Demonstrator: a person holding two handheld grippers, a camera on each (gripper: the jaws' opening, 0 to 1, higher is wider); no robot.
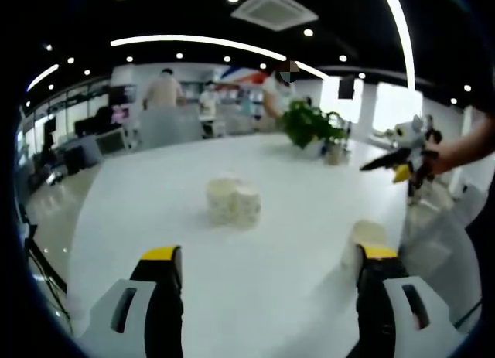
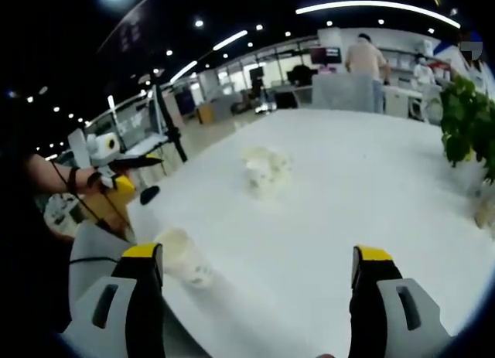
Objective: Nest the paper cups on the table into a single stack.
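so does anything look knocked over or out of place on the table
One paper cup lies on its side near the table edge, apart from the cup cluster mid-table. Nothing looks spilled.

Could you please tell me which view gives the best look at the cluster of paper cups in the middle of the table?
The left gripper view: the cluster of paper cups sits centred and closer. The right gripper view shows it farther away and blurrier.
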